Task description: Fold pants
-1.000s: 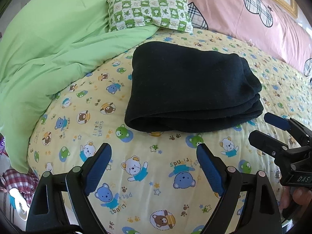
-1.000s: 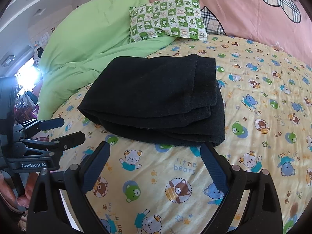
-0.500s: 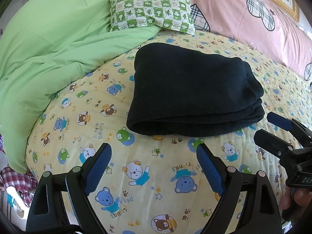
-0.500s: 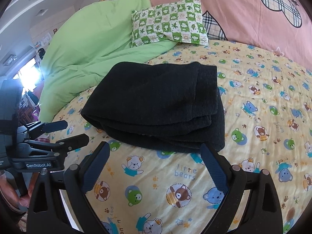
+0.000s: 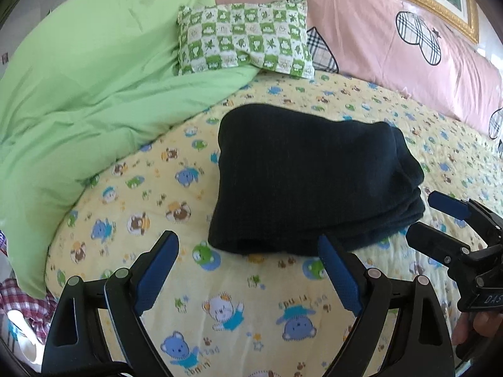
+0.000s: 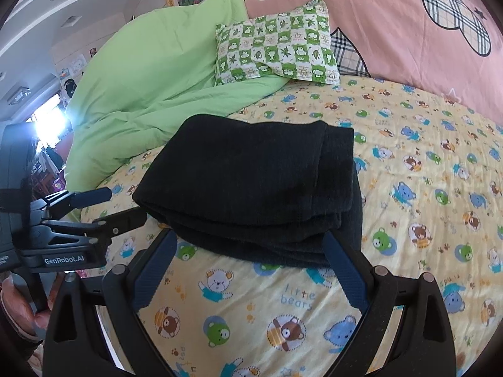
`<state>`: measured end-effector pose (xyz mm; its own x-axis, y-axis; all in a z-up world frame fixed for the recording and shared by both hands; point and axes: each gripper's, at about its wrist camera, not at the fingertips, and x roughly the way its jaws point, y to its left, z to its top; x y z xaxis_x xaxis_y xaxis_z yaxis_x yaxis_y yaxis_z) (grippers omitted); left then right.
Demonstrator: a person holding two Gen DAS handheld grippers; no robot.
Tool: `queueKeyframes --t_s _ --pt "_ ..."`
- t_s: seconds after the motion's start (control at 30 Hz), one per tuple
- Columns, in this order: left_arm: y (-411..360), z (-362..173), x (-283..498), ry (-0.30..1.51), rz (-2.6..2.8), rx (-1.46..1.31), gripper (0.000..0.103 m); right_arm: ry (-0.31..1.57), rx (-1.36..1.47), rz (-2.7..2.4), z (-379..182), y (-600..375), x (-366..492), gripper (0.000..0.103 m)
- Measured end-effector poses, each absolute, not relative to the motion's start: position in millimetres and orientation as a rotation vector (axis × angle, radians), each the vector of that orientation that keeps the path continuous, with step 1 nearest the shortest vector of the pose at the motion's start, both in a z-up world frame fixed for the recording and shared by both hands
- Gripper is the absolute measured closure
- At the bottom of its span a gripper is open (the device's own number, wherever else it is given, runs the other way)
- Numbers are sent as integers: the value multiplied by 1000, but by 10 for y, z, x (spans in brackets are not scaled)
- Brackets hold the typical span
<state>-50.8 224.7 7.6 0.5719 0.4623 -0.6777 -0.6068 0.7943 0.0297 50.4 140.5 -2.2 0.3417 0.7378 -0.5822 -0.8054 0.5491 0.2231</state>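
Left wrist view: folded black pants [image 5: 311,182] stacked in layers on the bed [image 5: 239,298], nearer its near edge than the pillow [image 5: 243,39] end, beside the green quilt [image 5: 94,94]. Left hand-held gripper [image 5: 248,260] spread wide, empty, just short of the pants' near fold. Right wrist view: right hand-held gripper [image 6: 248,251] likewise wide and empty, tips overlapping the pants [image 6: 251,188] in the picture; contact not clear. Each gripper seen from the other's camera, to the side of the stack.
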Motion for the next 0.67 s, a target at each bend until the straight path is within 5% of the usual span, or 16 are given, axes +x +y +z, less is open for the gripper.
queueKeyframes --t_s 0.67 --pt "2216 104 -372 741 638 -194 12 716 -79 979 -28 1328 643 8"
